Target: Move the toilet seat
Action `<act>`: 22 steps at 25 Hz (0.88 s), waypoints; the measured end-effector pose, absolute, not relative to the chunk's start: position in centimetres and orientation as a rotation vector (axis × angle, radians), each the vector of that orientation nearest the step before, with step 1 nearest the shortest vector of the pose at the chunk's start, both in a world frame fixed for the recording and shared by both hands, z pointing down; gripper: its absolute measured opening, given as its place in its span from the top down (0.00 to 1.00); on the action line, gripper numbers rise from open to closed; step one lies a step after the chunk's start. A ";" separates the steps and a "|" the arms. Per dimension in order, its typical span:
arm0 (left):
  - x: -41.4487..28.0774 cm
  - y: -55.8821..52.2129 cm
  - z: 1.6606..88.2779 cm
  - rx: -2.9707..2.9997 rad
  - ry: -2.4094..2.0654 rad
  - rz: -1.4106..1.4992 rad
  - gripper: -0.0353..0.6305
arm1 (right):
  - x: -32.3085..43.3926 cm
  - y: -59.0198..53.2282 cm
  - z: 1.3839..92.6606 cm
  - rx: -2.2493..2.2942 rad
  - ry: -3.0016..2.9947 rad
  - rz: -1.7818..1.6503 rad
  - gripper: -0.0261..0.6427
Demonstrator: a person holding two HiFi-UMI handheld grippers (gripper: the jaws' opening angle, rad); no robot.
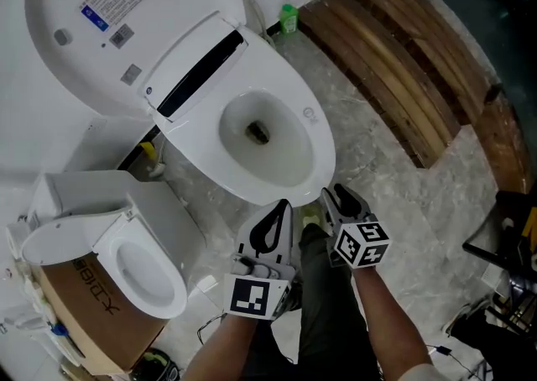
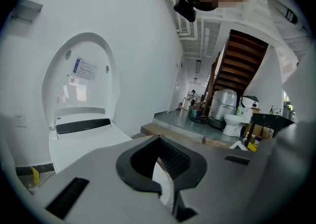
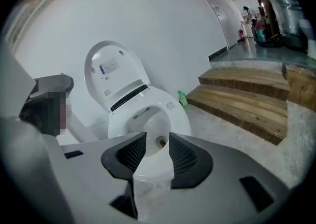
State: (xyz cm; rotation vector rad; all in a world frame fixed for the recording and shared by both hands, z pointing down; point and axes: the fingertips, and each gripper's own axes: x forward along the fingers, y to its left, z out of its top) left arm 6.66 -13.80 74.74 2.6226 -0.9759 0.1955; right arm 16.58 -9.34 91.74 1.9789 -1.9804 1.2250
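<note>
Just before the toilet bowl (image 1: 281,148), both claws hover clear of it: the left claw (image 1: 281,206) closed on nothing, the right claw (image 1: 334,195) parted and empty. The toilet seat (image 1: 289,77) lies flat on the bowl, and the lid (image 1: 92,35) stands raised behind it.

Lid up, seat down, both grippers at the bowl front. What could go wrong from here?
1. The right gripper is open and clear of the seat, whose rim looks glossy and rounded: a grip could slip.
2. The left gripper is shut, so it may only push.
3. The small toilet stands close on the left: an elbow could bump it.
</note>
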 end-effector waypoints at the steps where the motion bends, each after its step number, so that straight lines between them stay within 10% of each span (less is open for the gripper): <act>1: 6.8 -13.8 74.9 2.625 -0.971 0.199 0.94 | 16.7 -9.3 92.6 1.981 -1.967 1.265 0.76; 22: 6.8 -14.0 78.7 2.576 -0.995 0.296 0.94 | 17.4 -10.2 100.9 1.985 -1.821 1.960 0.65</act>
